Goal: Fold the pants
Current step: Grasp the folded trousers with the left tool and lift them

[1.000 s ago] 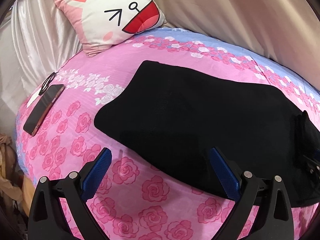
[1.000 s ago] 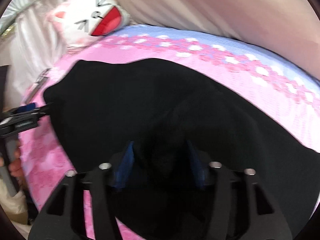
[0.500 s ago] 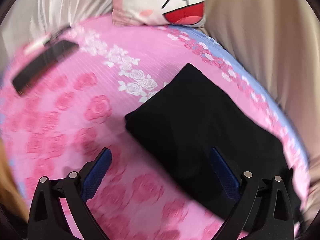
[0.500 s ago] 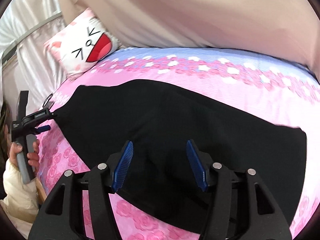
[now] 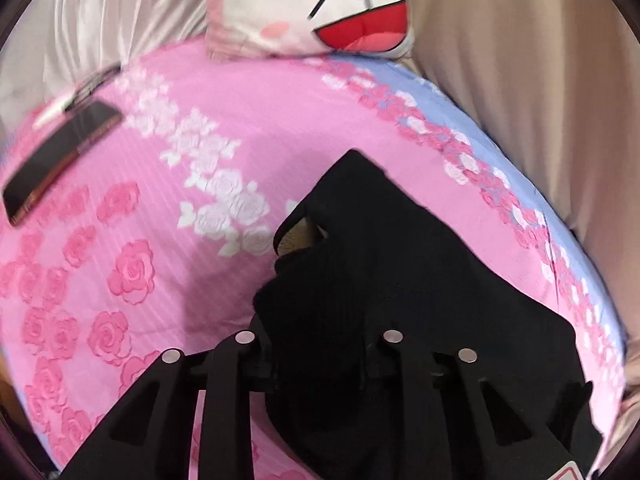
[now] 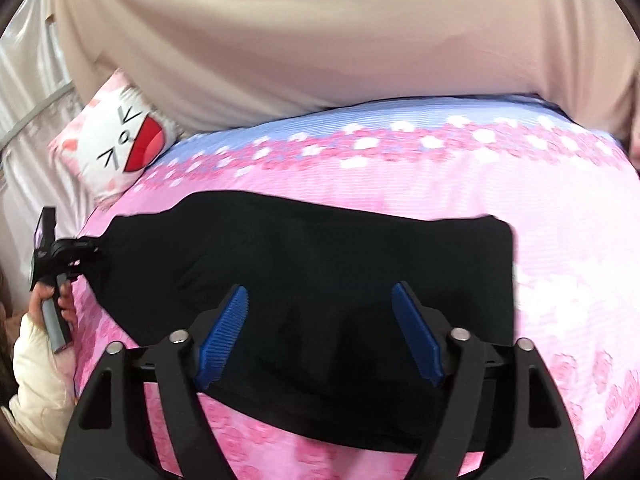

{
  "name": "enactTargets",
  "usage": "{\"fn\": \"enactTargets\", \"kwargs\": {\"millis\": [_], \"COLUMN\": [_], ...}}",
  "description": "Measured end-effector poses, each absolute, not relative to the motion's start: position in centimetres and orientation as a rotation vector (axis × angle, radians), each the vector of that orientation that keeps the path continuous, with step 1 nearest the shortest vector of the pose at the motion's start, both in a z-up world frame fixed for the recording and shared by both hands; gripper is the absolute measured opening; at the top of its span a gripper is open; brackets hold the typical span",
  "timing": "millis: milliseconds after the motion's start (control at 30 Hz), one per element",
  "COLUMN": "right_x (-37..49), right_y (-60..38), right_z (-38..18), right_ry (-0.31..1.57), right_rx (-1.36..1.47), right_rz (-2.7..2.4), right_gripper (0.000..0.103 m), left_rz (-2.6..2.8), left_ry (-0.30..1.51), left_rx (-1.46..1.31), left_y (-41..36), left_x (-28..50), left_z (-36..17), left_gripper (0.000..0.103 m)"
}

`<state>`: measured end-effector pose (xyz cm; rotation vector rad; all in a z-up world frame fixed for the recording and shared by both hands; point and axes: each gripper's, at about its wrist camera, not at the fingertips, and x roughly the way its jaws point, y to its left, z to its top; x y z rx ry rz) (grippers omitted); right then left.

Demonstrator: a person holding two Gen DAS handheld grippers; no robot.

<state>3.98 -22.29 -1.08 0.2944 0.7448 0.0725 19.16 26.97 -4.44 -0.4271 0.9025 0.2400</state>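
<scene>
The black pants (image 6: 320, 248) lie stretched across the pink rose bedspread (image 6: 560, 260). In the left wrist view one end of the pants (image 5: 400, 260) is bunched and lifted, and my left gripper (image 5: 320, 344) is shut on that fabric, which hides its pads. The right wrist view shows the same left gripper (image 6: 86, 254) pinching the pants' left end. My right gripper (image 6: 320, 332) hovers over the near edge of the pants; its jaws are opening, and its blue pads (image 6: 224, 332) press on nothing.
A cat-face pillow (image 5: 340, 4) leans at the head of the bed. A dark phone (image 5: 60, 160) lies on the bedspread (image 5: 120, 280) at the far left. A beige curtain (image 6: 320, 40) hangs behind the bed. A hand (image 6: 52, 300) in a cream sleeve holds the left gripper.
My left gripper went from wide open to shut on the pants' end, which now bunches up. My right gripper's jaws have spread wider and it has shifted along the pants.
</scene>
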Motion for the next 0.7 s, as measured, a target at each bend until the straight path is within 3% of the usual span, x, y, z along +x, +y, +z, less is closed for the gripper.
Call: {"fn": "enactTargets", "kwargs": {"millis": [400,700], "right_x": [-1.6,-5.7], "right_y": [-34.0,-40.3], "right_z": [-2.3,-4.6], "right_ry": [0.684,0.676], "right_rx": [0.424,0.522], "right_rz": [-0.162,-0.269], "right_gripper": [0.076,0.076], "left_rz": [0.027,-0.045], "left_ry": [0.651,0.715], "left_rx": [-0.142,-0.094], "left_y": [12.2,5.2], "left_x": [14.9,15.9], "left_z": [7.5,7.5], "left_gripper": [0.021,0.021]}}
